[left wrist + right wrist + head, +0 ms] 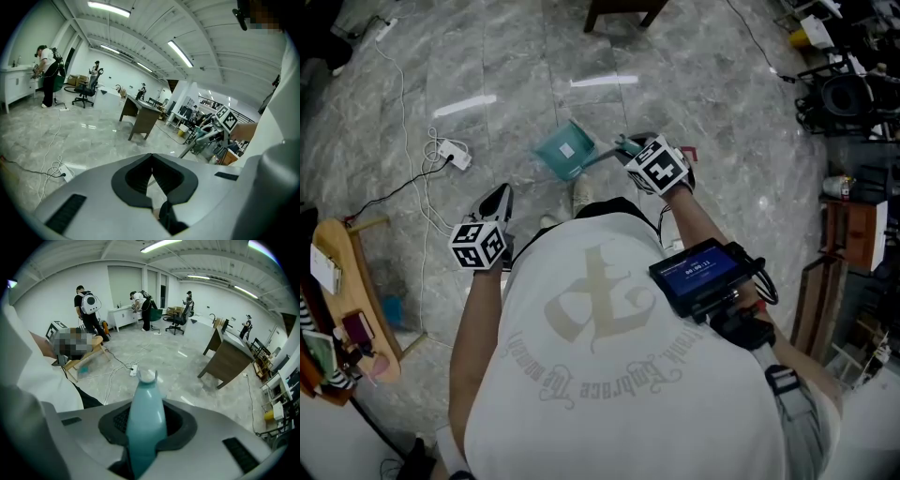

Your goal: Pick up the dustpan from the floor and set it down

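Teal dustpan (566, 153) sits upper centre in head view; its white label is too small to read. Only the right gripper view shows its handle (146, 420) pinched by the right gripper (625, 147). Left gripper (151, 161) pressed together, empty.

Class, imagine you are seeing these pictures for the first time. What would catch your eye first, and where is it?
The teal dustpan stands out first. The right hand-held gripper grips it by its handle over the grey marble floor, just ahead of the person. Next is the left hand-held gripper, shut and empty at the person's left side. Further left, a white power strip lies on the floor with loose cable.
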Demonstrator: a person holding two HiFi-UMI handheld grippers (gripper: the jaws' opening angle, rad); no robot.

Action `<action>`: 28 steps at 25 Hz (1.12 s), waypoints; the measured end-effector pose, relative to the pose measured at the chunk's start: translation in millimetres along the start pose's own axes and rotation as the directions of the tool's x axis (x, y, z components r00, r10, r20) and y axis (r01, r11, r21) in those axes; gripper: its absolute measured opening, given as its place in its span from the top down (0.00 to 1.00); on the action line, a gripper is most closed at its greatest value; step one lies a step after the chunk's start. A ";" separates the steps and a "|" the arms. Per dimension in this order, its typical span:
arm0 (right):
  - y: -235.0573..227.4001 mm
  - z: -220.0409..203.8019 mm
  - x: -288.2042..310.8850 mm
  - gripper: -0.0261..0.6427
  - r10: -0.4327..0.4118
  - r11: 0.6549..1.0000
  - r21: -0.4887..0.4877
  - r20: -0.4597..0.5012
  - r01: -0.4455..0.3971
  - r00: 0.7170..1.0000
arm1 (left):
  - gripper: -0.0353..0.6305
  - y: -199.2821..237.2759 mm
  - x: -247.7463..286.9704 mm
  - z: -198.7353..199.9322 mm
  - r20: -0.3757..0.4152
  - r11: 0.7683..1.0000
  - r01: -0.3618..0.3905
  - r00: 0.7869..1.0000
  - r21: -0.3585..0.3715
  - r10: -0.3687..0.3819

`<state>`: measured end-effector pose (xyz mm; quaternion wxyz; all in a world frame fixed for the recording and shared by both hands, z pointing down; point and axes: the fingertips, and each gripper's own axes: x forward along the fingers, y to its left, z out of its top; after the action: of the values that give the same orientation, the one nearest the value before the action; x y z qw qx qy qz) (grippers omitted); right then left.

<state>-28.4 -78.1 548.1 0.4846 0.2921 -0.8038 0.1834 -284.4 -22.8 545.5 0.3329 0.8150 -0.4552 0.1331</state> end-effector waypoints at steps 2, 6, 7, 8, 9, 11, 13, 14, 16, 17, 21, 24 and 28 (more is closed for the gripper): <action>-17.0 -5.3 4.1 0.81 0.003 1.000 0.020 -0.007 -0.003 1.000 | 0.93 -5.3 13.7 8.8 -0.010 1.000 0.003 1.000 0.005 -0.003; -36.9 -16.2 14.1 0.81 0.002 0.999 0.051 -0.018 -0.001 1.000 | 0.93 -9.2 31.7 19.8 -0.024 1.000 0.003 1.000 0.011 -0.003; -41.0 -18.7 16.5 0.81 0.002 0.998 0.057 -0.020 0.000 1.000 | 0.93 -10.1 35.3 22.6 -0.026 1.000 0.003 1.000 0.014 -0.002; -45.4 -21.1 18.5 0.81 0.001 0.998 0.063 -0.022 0.001 1.000 | 0.93 -11.1 38.8 25.5 -0.029 1.000 0.003 1.000 0.016 -0.002; -50.2 -23.5 20.1 0.81 0.000 0.998 0.069 -0.024 0.002 1.000 | 0.93 -12.4 42.2 28.4 -0.032 1.000 0.003 0.999 0.017 -0.002; -61.2 -27.9 24.2 0.81 -0.001 0.996 0.085 -0.029 0.003 1.000 | 0.93 -14.7 49.9 34.3 -0.040 1.000 0.002 0.999 0.020 -0.001; -79.1 -30.2 35.6 0.81 0.007 0.995 0.102 -0.035 -0.003 0.999 | 0.93 -12.8 64.6 42.2 -0.053 1.000 -0.005 0.999 0.019 0.006; -91.3 -30.3 44.6 0.81 0.013 0.994 0.111 -0.039 -0.008 0.999 | 0.93 -9.9 75.7 47.2 -0.061 1.000 -0.012 0.998 0.016 0.013; -113.1 -31.0 62.1 0.81 0.024 0.992 0.124 -0.049 -0.017 0.999 | 0.93 -4.2 95.9 56.1 -0.076 1.000 -0.023 0.997 0.011 0.024; -118.9 -32.9 67.4 0.81 0.026 0.991 0.129 -0.054 -0.019 0.998 | 0.93 -3.1 101.0 58.7 -0.082 1.000 -0.026 0.996 0.010 0.027; -122.0 -44.8 72.5 0.81 0.015 0.990 0.140 -0.065 -0.006 0.998 | 0.93 -6.7 98.8 59.3 -0.087 0.999 -0.030 0.996 0.012 0.031; -123.8 -49.0 75.9 0.81 0.007 0.990 0.138 -0.071 0.003 0.997 | 0.93 -7.6 95.1 58.3 -0.084 0.999 -0.036 0.996 0.013 0.037; -124.4 -52.8 81.4 0.81 0.016 0.987 0.161 -0.077 -0.003 0.997 | 0.93 -8.2 88.5 57.3 -0.077 0.999 -0.049 0.996 0.009 0.050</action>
<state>58.4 -166.2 646.2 0.4895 0.3191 -0.7683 0.2613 -233.8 -115.7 545.4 0.3441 0.7989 -0.4615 0.1741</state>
